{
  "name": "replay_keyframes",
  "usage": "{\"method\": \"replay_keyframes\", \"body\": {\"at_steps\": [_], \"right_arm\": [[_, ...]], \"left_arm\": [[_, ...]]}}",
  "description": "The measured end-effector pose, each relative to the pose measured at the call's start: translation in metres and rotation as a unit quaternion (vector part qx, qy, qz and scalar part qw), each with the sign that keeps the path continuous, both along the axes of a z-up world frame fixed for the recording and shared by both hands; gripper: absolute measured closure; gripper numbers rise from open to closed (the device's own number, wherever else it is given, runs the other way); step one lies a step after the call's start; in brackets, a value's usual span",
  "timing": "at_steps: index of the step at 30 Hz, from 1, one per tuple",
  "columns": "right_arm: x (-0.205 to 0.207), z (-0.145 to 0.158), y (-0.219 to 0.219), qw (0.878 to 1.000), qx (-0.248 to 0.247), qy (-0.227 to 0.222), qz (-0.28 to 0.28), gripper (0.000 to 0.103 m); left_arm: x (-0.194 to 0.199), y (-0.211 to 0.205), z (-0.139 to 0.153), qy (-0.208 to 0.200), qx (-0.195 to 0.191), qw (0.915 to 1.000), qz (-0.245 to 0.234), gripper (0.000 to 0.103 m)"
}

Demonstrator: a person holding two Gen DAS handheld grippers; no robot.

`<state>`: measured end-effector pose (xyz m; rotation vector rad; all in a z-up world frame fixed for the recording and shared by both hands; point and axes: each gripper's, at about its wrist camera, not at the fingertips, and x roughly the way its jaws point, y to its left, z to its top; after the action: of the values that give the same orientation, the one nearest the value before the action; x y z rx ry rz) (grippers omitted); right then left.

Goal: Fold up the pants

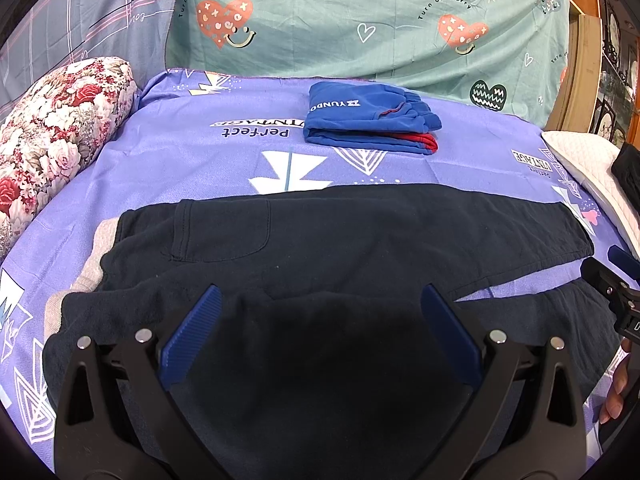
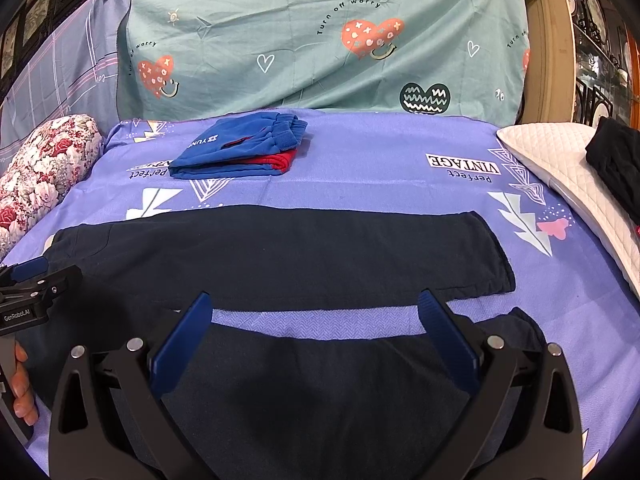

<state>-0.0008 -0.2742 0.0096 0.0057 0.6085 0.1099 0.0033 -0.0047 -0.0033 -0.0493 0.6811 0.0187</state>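
Note:
Dark navy pants (image 1: 340,240) lie flat on the purple bed sheet (image 1: 192,148), waistband with grey lining to the left, legs running right. In the right wrist view the two legs (image 2: 280,256) lie apart with a strip of sheet between them. My left gripper (image 1: 320,304) is open and empty, hovering over the near waist and seat area. My right gripper (image 2: 316,312) is open and empty, above the near leg. Each gripper shows at the edge of the other's view: the right one (image 1: 616,284) and the left one (image 2: 36,280).
Folded blue pants with red trim (image 1: 372,120) lie at the back of the bed. A floral bolster (image 1: 52,136) is at the left. A white quilted pillow (image 2: 560,168) with a black garment (image 2: 616,164) on it is at the right. A teal sheet (image 1: 360,20) hangs behind.

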Motion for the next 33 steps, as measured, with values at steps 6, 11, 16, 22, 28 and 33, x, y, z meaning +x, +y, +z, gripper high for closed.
{"method": "replay_keyframes", "body": {"at_steps": [6,11,16,22,28,33], "right_arm": [[0.000,0.000,0.000,1.000,0.000,0.000,0.000,0.001],[0.000,0.000,0.000,1.000,0.000,0.000,0.000,0.001],[0.000,0.000,0.000,1.000,0.000,0.000,0.000,0.001],[0.002,-0.001,-0.004,1.000,0.009,0.008,-0.003,0.001],[0.005,-0.003,-0.003,1.000,0.010,0.020,0.006,0.001],[0.007,-0.005,0.001,1.000,0.004,0.028,0.009,0.001]], "left_arm": [[0.000,-0.001,0.000,0.000,0.000,1.0000,0.000,0.002],[0.000,0.000,0.000,0.000,0.000,1.0000,0.000,0.002],[0.000,0.000,0.000,0.001,-0.001,1.0000,0.001,0.002],[-0.023,0.043,0.032,-0.025,-0.050,0.9984,-0.006,0.002],[0.021,0.143,0.042,0.062,0.016,0.9960,0.062,0.002],[0.061,0.219,0.022,0.110,-0.035,0.9885,0.098,0.003]]}}
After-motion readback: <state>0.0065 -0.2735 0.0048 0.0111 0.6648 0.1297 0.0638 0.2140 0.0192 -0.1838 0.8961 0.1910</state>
